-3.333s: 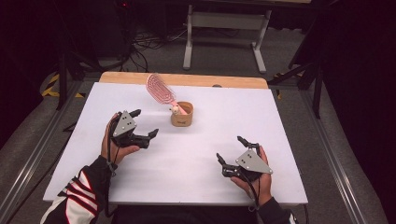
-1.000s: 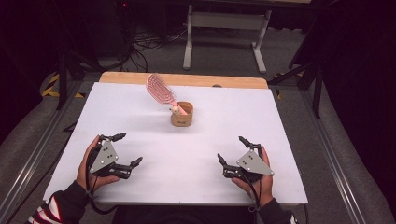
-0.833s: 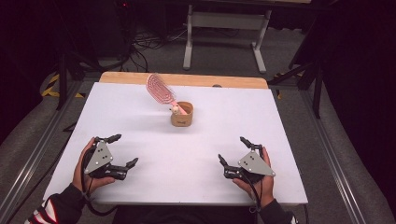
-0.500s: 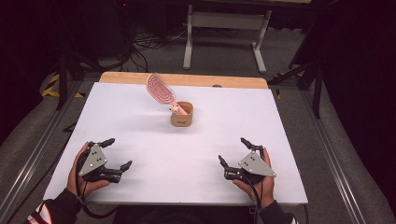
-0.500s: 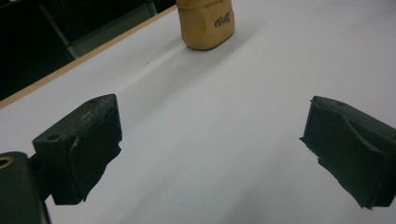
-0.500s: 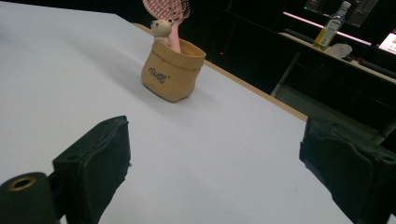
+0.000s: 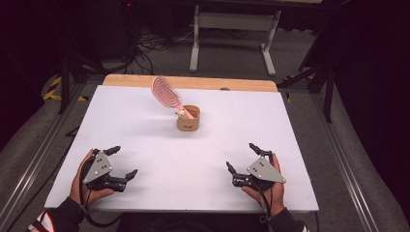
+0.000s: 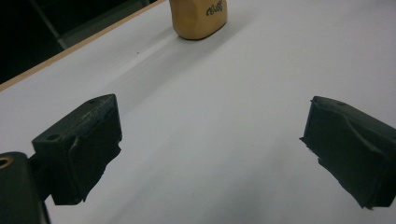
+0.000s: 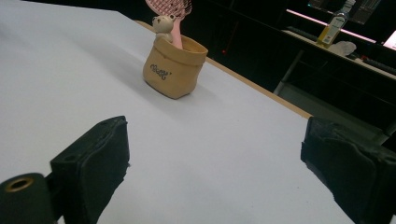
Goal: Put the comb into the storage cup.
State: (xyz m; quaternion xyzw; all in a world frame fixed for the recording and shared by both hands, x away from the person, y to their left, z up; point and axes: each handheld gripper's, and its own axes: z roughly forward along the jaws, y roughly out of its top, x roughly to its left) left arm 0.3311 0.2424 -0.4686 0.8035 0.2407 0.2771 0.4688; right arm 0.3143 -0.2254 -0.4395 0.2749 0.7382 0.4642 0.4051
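From up high we've got the left tongs [image 7: 121,163] and right tongs [image 7: 243,158] both spread and empty, parked near the front corners of the white tabletop [image 7: 145,125], well apart from the little tan pouch [image 7: 188,119] toward the back middle with a pink hairbrush [image 7: 166,92] leaning out of it. In the left gripper view we see the jaws wide apart over bare tabletop, the pouch far ahead. In the right gripper view, same spread jaws, plus a tiny bear figure [image 9: 163,23] on the pouch rim beside the brush handle.
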